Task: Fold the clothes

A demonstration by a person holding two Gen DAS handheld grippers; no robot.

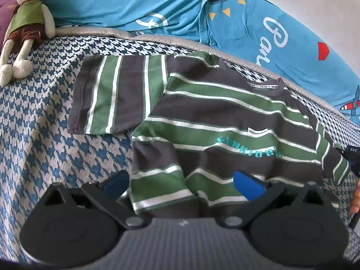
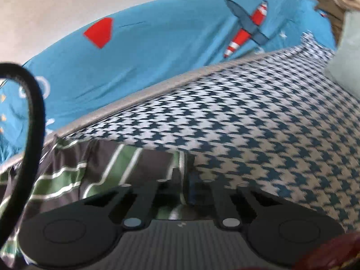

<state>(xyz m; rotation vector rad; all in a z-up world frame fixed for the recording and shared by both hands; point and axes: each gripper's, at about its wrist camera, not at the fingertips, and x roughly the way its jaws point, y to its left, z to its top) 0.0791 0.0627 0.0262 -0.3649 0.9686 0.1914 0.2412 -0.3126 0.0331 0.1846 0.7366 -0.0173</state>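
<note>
A grey, green and white striped T-shirt (image 1: pixel 225 121) lies face up on the houndstooth bed cover (image 1: pixel 45 123), its left sleeve spread out flat. My left gripper (image 1: pixel 182 185) hovers open over the hem. Its blue pads (image 1: pixel 247 186) stand wide apart, and a raised fold of the hem lies between them without being pressed. In the right wrist view my right gripper (image 2: pixel 185 180) is shut on the edge of the shirt's other sleeve (image 2: pixel 101 171). A strip of striped cloth shows between its closed fingers. That gripper's dark body (image 1: pixel 353 157) peeks in at the right edge of the left wrist view.
A plush rabbit (image 1: pixel 24 29) leans at the bed's far left. A blue printed quilt (image 1: pixel 157 6) runs along the wall behind the shirt. A black cable (image 2: pixel 33 103) loops at the left of the right wrist view. A pale green cushion (image 2: pixel 346 56) sits far right.
</note>
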